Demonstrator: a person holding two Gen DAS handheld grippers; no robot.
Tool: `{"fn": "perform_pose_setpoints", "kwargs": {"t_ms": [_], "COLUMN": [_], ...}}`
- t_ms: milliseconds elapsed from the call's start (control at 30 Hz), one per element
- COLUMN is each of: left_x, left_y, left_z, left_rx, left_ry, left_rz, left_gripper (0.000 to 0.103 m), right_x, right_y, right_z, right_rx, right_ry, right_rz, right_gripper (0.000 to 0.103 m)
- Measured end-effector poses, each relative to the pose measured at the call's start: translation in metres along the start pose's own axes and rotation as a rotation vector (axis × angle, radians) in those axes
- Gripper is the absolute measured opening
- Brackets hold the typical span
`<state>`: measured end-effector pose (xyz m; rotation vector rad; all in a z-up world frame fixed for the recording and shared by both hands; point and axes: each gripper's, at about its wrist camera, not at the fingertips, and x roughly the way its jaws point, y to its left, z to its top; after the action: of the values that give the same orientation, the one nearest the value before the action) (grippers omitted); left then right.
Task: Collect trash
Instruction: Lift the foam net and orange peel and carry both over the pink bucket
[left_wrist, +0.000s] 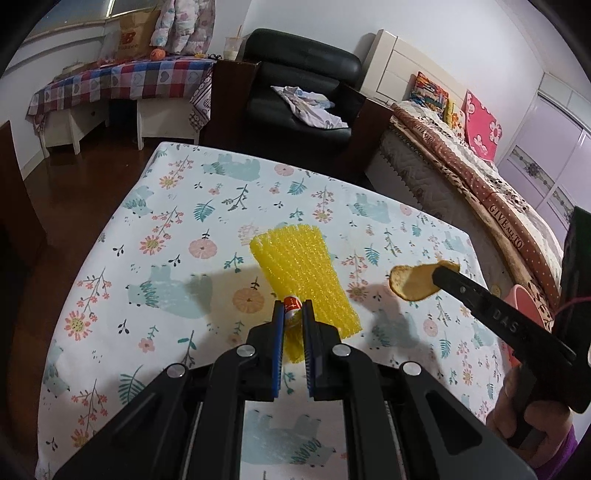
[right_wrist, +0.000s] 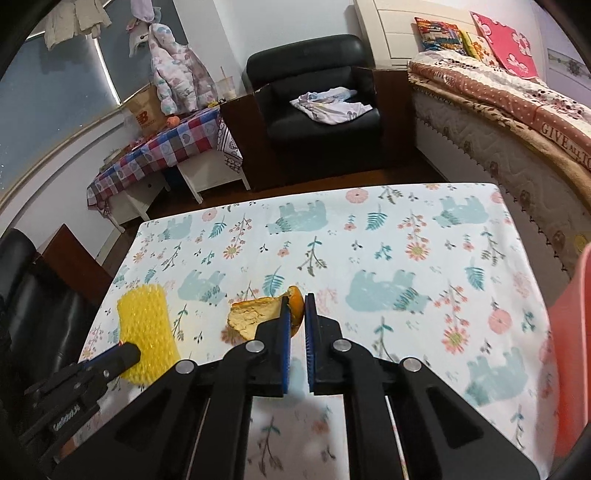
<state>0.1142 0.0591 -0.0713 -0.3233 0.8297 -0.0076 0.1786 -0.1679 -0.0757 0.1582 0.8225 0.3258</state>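
My left gripper (left_wrist: 293, 308) is shut on a small orange-and-white wrapper (left_wrist: 291, 307), held just over the near end of a yellow foam net (left_wrist: 303, 273) that lies on the floral tablecloth (left_wrist: 166, 258). My right gripper (right_wrist: 296, 301) is shut on an orange peel (right_wrist: 258, 314) and holds it above the table. In the left wrist view the peel (left_wrist: 413, 282) hangs at the tip of the right gripper (left_wrist: 441, 274), to the right of the net. In the right wrist view the net (right_wrist: 147, 325) lies at the left with the left gripper (right_wrist: 127, 353) at its near end.
A pink bin (right_wrist: 570, 347) stands at the table's right edge; its rim shows in the left wrist view (left_wrist: 524, 306). Beyond the table are a black armchair (left_wrist: 299, 88) with clothes, a bed (left_wrist: 480, 173) at the right and a checked-cloth side table (left_wrist: 122, 85).
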Motion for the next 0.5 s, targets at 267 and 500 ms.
{"fn": "perform_pose_setpoints", "kwargs": {"t_ms": [267, 500], "left_x": [-0.015, -0.026], "left_y": [-0.024, -0.049], "left_z": [-0.004, -0.008], "left_rx": [0.038, 0.079], "left_ry": [-0.019, -0.033], "left_rz": [-0.020, -0.042], "left_gripper": [0.009, 0.009], "right_x": [-0.033, -0.066], "right_y": [-0.011, -0.029], "right_z": [-0.016, -0.026], "right_rx": [0.021, 0.057], "right_ry": [-0.024, -0.066], "right_rz": [-0.021, -0.030], "right_gripper": [0.007, 0.007]}}
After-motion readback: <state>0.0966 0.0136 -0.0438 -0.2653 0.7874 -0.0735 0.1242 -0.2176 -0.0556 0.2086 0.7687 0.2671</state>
